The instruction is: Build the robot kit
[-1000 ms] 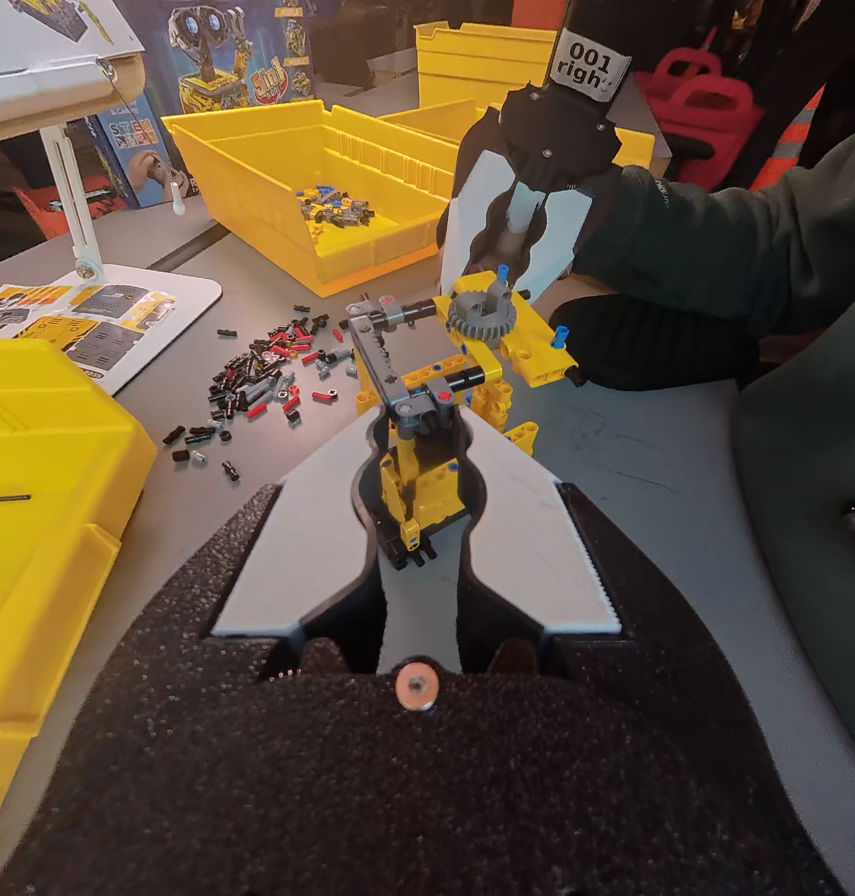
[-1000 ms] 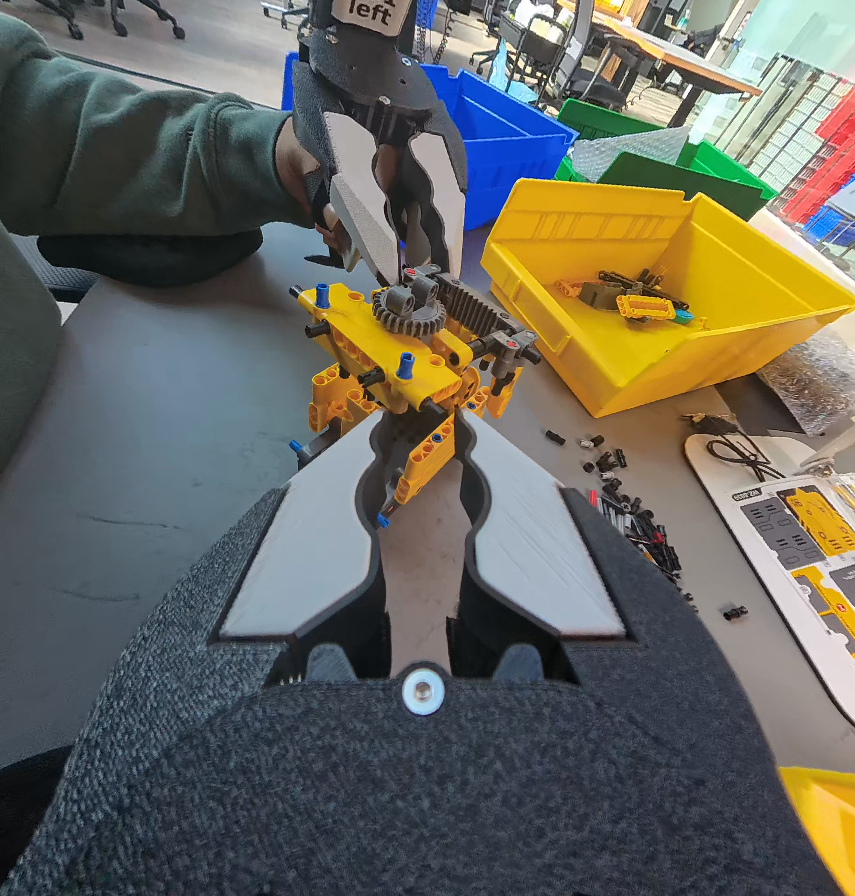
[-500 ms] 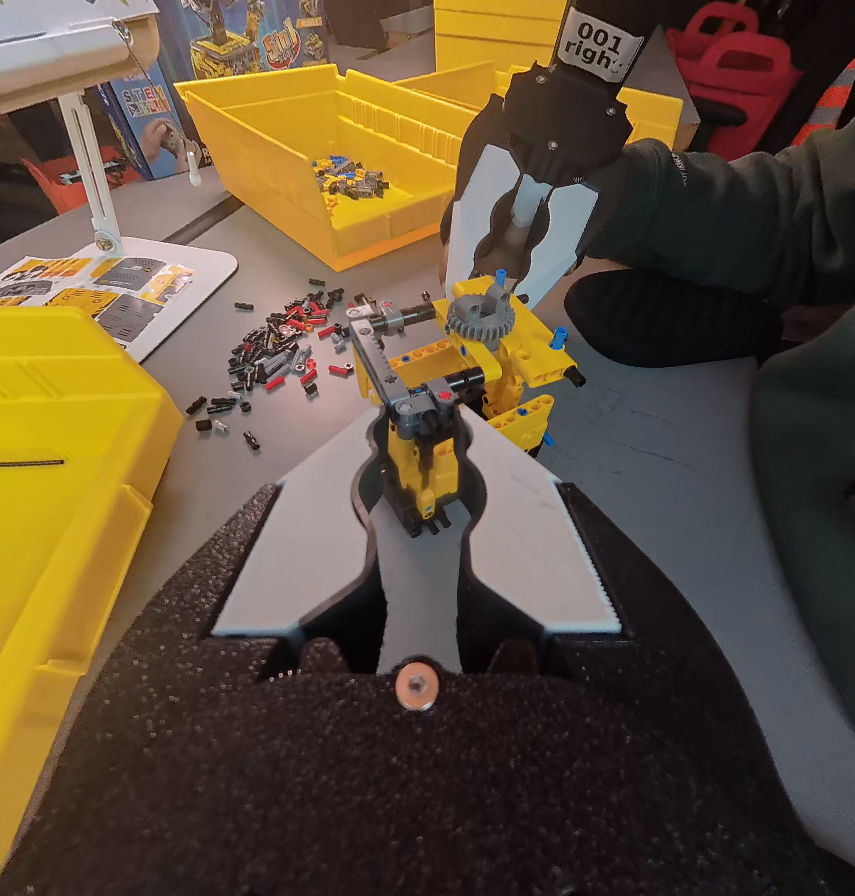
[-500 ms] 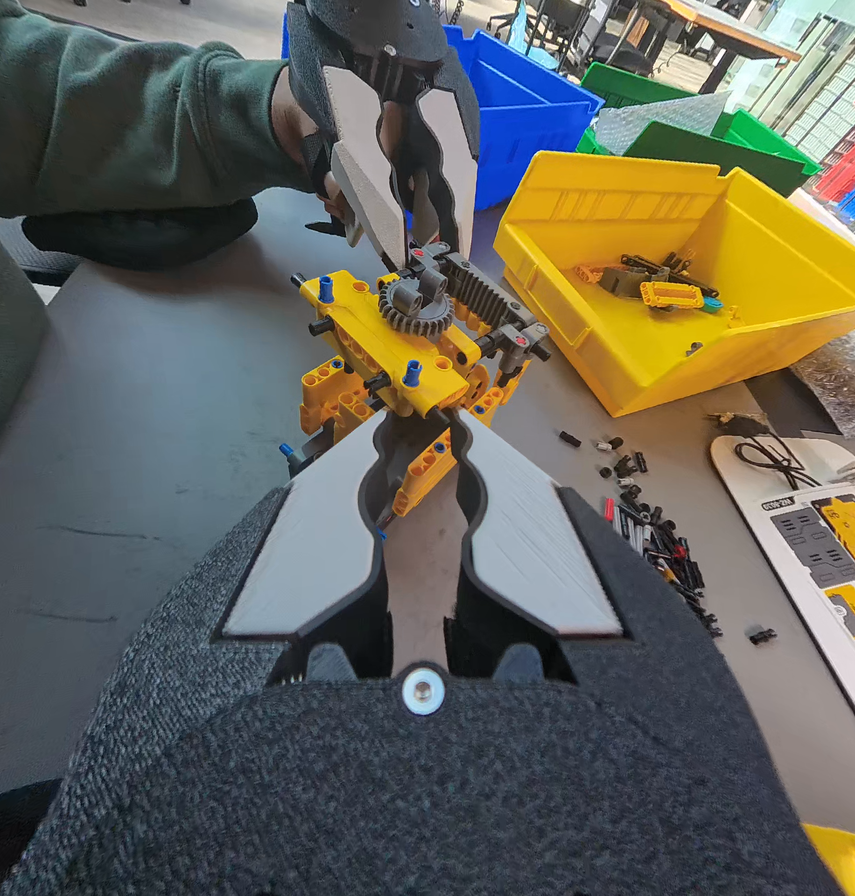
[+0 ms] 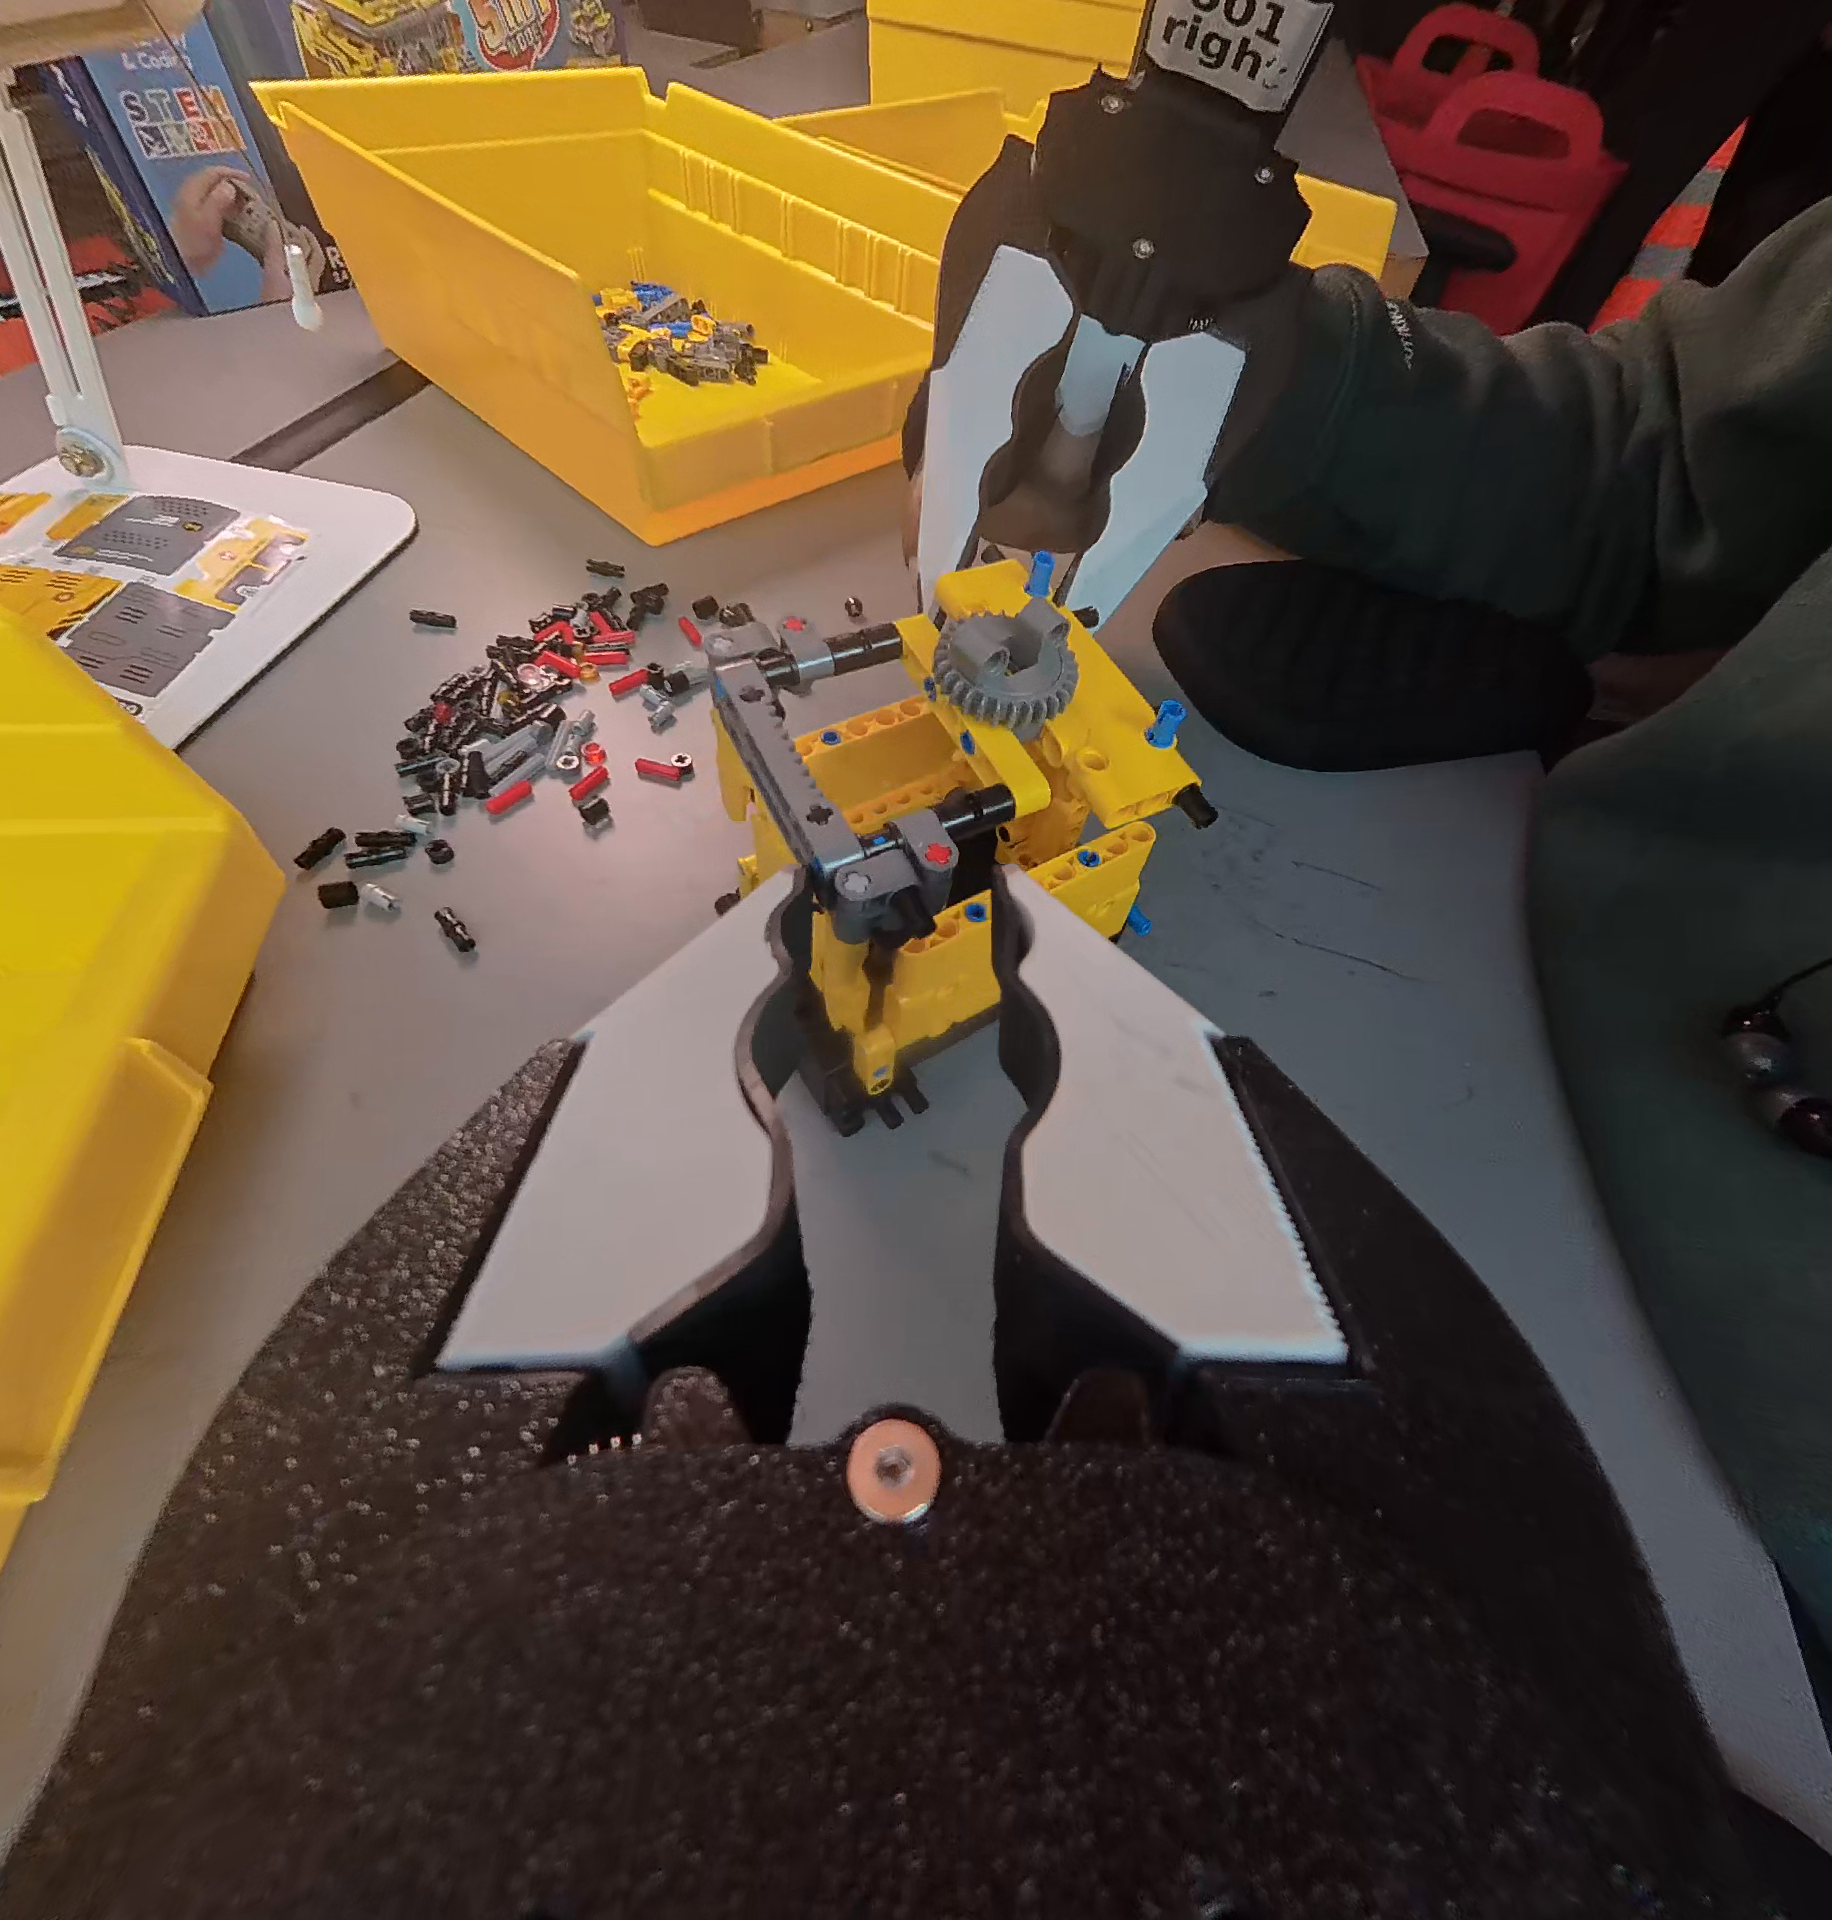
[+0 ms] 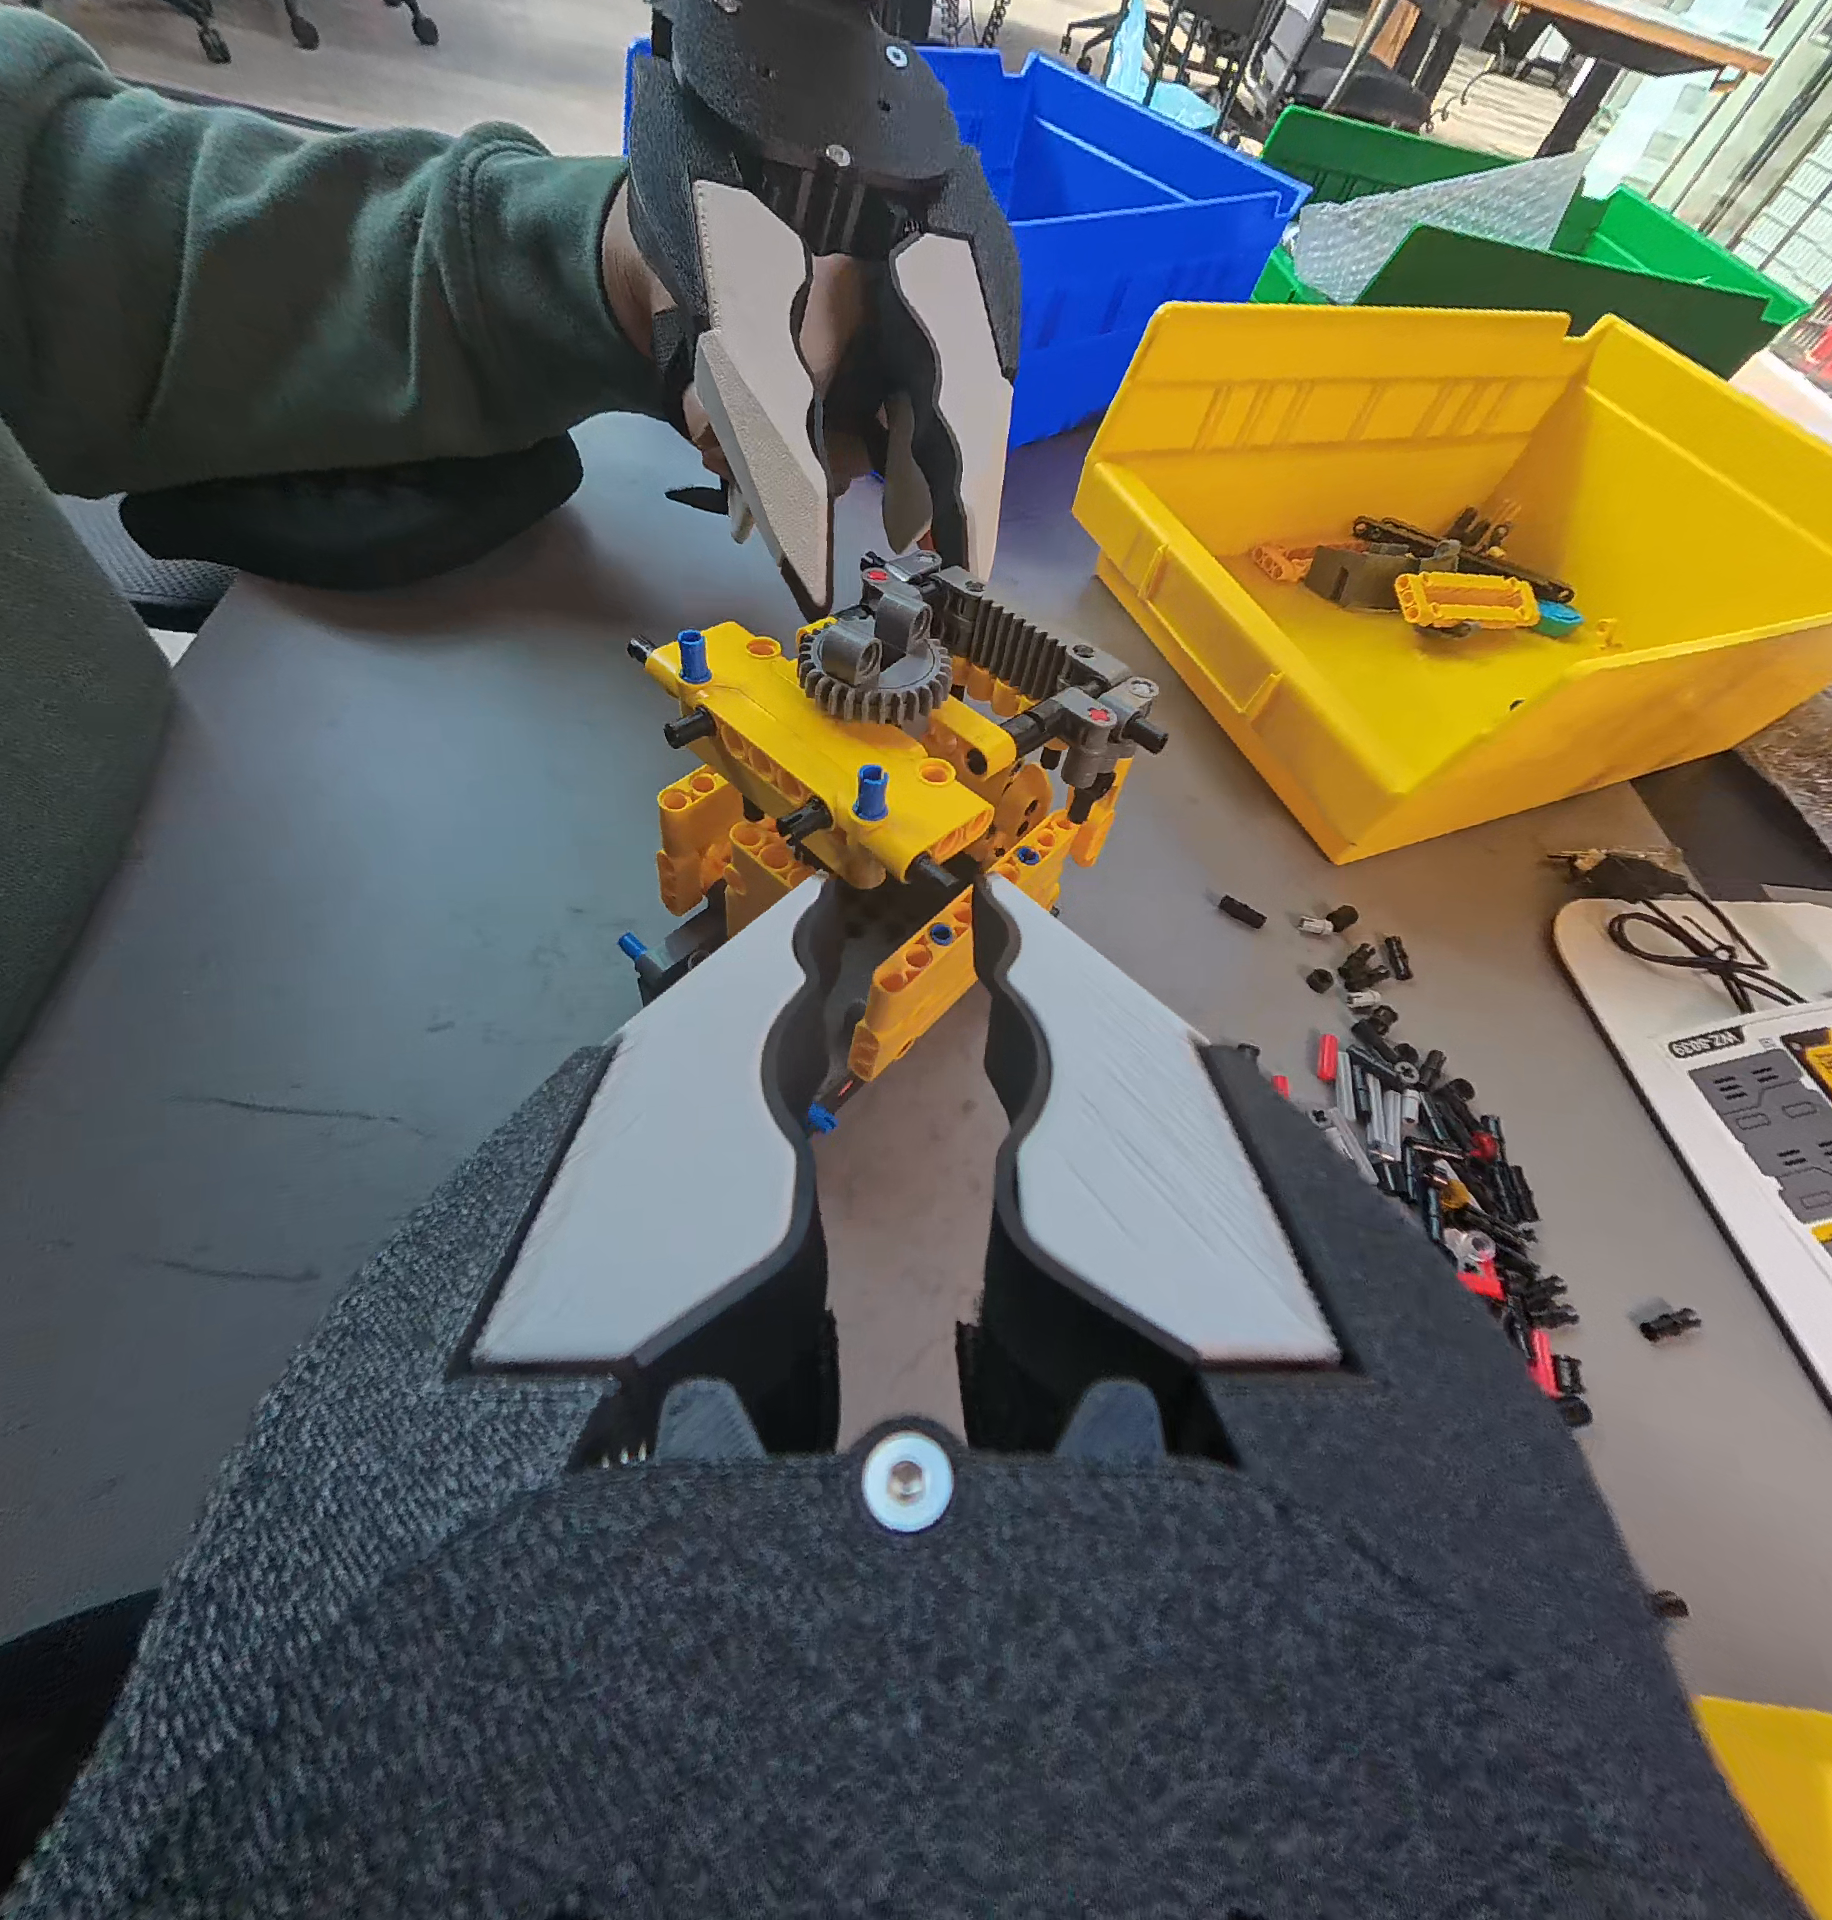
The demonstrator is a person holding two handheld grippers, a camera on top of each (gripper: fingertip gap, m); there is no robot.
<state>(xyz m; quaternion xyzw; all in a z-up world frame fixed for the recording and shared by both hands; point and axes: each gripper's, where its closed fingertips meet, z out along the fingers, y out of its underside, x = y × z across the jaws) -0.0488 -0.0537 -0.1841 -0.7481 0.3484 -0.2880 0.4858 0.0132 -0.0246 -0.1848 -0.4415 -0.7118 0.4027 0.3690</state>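
**Item:** yellow brick-built model (image 5: pixel 891 748), standing mid-worktop (image 5: pixel 1307 987) between the two tools. It has a grey gear (image 5: pixel 1005 675) flat on its top plate and a grey toothed rack (image 5: pixel 777 769) along its left side.

**Change noted:** slight. Over the last second both wrist views have drawn a little closer to the model and it has turned a touch in frame. Both grips are the same as before. The model looks to sit with its base on the worktop, though the contact is partly hidden.

**Left tool (image 5: pixel 896 894):** jaws partly closed, with a narrow gap filled by the model's near end. The tips flank the grey connector at the rack's end and the yellow block under it.

**Right tool (image 6: pixel 899 894):** jaws likewise narrowed. The tips clasp a yellow beam just beneath the top plate, on the side opposite the left tool.

**Surroundings:**
- Loose pins (image 5: pixel 517 717), black, red and grey, scattered left of the model.
- Yellow bin (image 5: pixel 579 260) of parts, far left.
- Instruction sheet (image 5: pixel 164 582), at the left edge.
- Green sleeve (image 6: pixel 268 291), behind the left tool.
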